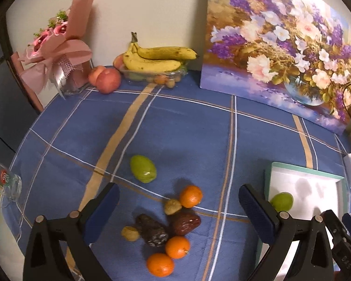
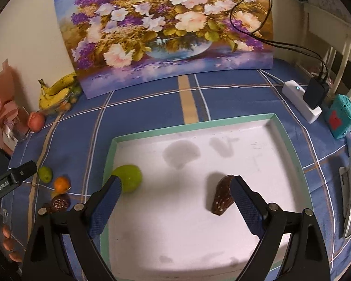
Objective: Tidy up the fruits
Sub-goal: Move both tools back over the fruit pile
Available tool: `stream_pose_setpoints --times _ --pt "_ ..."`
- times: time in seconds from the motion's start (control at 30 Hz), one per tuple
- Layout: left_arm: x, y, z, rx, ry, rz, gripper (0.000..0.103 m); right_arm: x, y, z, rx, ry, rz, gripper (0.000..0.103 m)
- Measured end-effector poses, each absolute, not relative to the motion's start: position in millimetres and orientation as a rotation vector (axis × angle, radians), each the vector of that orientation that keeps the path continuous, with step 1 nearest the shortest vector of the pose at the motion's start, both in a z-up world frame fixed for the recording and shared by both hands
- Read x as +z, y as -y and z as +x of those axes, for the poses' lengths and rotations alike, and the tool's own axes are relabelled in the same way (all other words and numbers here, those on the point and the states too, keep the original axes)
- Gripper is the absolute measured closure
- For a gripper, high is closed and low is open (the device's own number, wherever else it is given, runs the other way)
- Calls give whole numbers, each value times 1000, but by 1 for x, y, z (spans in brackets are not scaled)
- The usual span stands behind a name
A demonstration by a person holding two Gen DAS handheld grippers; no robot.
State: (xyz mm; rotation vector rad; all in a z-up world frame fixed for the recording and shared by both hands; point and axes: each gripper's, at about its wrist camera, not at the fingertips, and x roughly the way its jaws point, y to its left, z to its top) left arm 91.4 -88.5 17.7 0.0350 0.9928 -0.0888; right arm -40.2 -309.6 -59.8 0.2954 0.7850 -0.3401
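my left tool point(image 1: 177, 201) hangs above the loose fruit on the blue checked surface point(image 1: 187, 126), jaws spread wide with nothing between them. below it sit three oranges point(image 1: 191, 196), two dark dates point(image 1: 152, 230), two small brownish fruits point(image 1: 172, 206) and, a little apart toward the back, a green fruit point(image 1: 143, 168). my right tool point(image 2: 175, 193) is over the white tray point(image 2: 290, 140) with the green rim, also wide open and empty; a green fruit point(image 2: 129, 180) lies in the tray's near left corner just beside my left finger, and a date point(image 2: 222, 197) lies in the tray close by the right finger, touching neither pad as far as i can judge. so i read the sorting as barely begun: two pieces are in the tray, and the pile is not yet cleared. the bananas point(image 1: 156, 58) and peaches point(image 1: 106, 77) at the back by the painting point(image 1: 280, 46) look like they stay put, though i can't be sure. the next move, i think, is a pick with the left tool: drop onto one fruit at the pile's edge, probably an orange, line the pads either side of it without nudging its neighbours, close gently, then carry it across to the tray. round fruit may roll, so the approach should be straight down.
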Motion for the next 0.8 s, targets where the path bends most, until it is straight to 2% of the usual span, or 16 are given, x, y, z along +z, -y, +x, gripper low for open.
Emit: stream_pose_setpoints --times 0.27,0.63,0.8 --pt "14 35 88 -71 -972 18 0 -56 283 -31 -290 -782 232 9" --pt "14 -56 82 67 -908 -163 0 -55 236 -13 -146 -793 220 9" --pt "9 -72 80 66 -961 -199 0 -55 204 -2 -75 -805 196 9"
